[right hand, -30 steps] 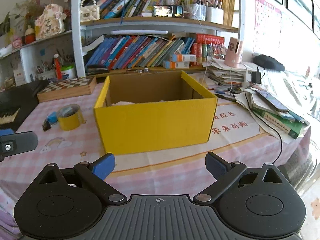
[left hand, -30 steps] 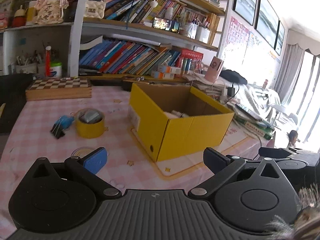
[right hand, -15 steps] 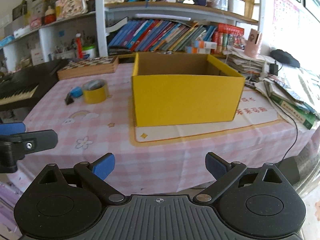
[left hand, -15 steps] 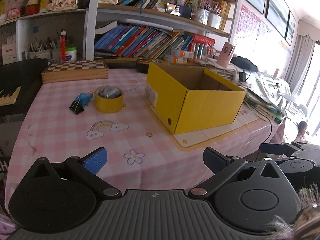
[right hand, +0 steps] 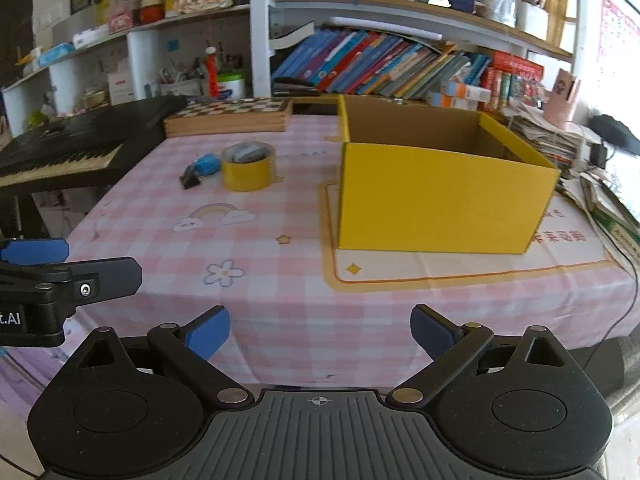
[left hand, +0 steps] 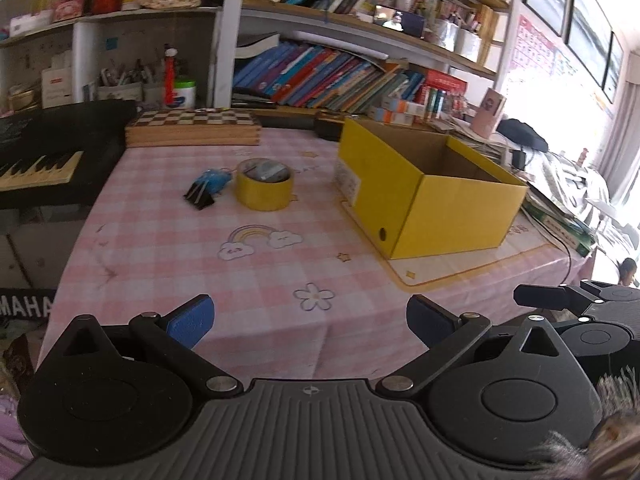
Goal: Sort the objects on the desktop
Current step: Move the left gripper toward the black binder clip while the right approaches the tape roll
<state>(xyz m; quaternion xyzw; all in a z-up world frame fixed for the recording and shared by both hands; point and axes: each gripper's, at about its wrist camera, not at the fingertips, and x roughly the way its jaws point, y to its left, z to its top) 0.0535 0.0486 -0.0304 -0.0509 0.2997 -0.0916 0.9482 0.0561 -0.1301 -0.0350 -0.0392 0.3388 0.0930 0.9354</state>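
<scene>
As both cameras pull back from table since 1 s ago, task reads between items.

Left wrist view: left gripper jaws wide, empty, off near table edge. Yellow tape roll upper centre, blue binder clip touching its left, probably. Yellow box right.

Right wrist view: right gripper jaws wide, empty, clear of table.

"MAHA" on the black keyboard

Crowded bookshelves behind – bright window at right.
</scene>
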